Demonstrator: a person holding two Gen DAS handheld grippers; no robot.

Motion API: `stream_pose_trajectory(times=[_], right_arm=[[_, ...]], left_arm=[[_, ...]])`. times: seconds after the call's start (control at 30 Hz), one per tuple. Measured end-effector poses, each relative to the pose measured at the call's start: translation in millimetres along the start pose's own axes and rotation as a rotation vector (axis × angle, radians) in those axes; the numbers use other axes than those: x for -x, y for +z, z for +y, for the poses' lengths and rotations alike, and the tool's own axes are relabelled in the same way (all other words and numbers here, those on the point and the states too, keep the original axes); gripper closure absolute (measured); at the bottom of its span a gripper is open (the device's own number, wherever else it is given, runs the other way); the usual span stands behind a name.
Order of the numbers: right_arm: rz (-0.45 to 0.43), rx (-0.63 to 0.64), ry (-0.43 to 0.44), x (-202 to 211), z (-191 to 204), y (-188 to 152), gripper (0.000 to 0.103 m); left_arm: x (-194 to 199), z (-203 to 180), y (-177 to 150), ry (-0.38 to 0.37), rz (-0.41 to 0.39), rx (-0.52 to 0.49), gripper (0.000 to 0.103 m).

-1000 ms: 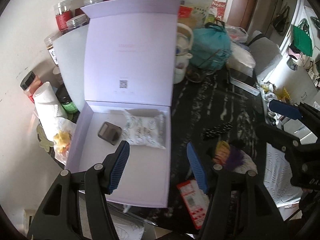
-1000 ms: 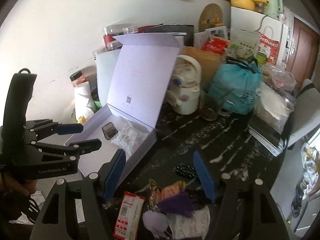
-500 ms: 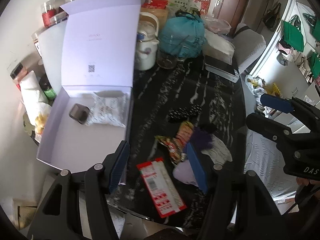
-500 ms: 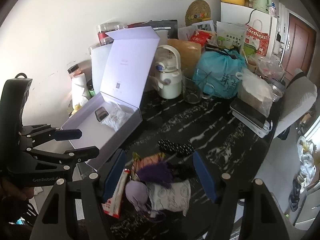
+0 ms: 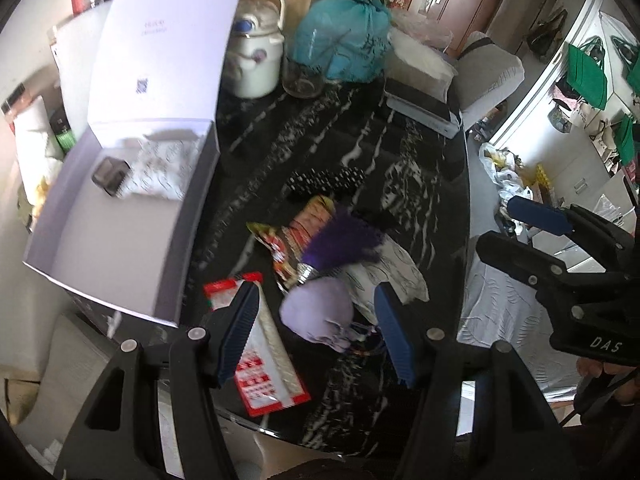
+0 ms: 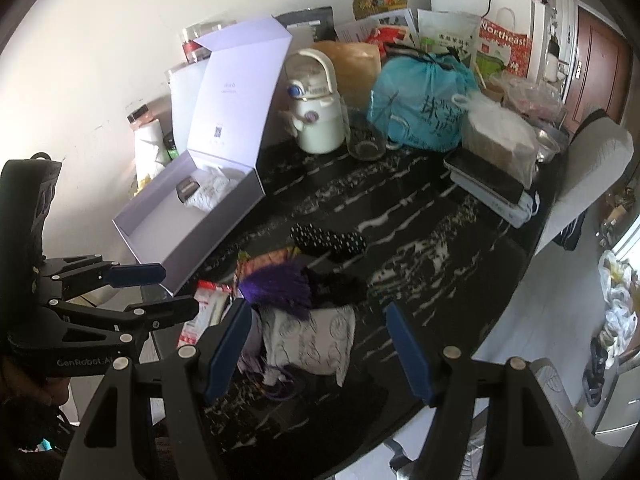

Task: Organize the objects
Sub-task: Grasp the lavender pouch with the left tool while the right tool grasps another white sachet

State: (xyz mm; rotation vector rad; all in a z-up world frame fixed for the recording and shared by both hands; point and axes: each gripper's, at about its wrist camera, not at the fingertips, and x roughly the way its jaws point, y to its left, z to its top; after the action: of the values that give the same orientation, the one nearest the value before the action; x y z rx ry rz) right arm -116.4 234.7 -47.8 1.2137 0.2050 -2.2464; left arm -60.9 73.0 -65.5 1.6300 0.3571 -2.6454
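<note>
An open lilac box [image 5: 116,216] [image 6: 160,224] lies at the table's left, lid up, holding a dark small case [image 5: 110,176] and a white patterned pouch [image 5: 164,172]. Loose items lie in a pile on the black marbled table [image 5: 360,120]: a lilac drawstring bag [image 5: 320,316], a purple tassel [image 5: 340,240] [image 6: 276,284], a colourful snack packet [image 5: 296,240], a white patterned pouch [image 5: 392,276] [image 6: 312,340], a red-white packet [image 5: 260,344] and a black dotted item [image 5: 324,182] [image 6: 328,240]. My left gripper [image 5: 316,336] is open and empty, above the lilac bag. My right gripper [image 6: 320,352] is open and empty, above the white pouch.
At the back stand a white kettle [image 5: 256,60], a glass jar [image 5: 302,76], a teal bag [image 5: 344,40] and a flat scale-like device [image 5: 420,108]. Jars and bottles line the wall behind the box. The table's front edge [image 5: 320,436] is close below the grippers.
Both grippers have pulled back and swung right, from over the lilac box to over the pile of loose items. Both stayed open and empty.
</note>
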Motion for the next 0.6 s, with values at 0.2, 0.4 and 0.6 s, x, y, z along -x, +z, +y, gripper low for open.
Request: stream_pose_trajectory(times=[0.2, 0.4, 0.6], right_arm=[[0.045, -0.013, 0.011, -16.0, -13.5, -13.7, 0.032], [0.104, -0.032, 0.024, -40.0, -25.4, -25.6, 0.027], [0.149, -0.042, 0.053, -60.8, -29.5, -32.4, 0.020]], left_arm=[[-24.7, -6.7, -9.2, -0.020, 0.033, 0.028, 0.045], [-53.7, -5.0, -15.7, -0.026, 0.078, 0.062, 0.045], [-75.8, 0.8, -23.5, -0.020, 0.110, 0.088, 0.045]])
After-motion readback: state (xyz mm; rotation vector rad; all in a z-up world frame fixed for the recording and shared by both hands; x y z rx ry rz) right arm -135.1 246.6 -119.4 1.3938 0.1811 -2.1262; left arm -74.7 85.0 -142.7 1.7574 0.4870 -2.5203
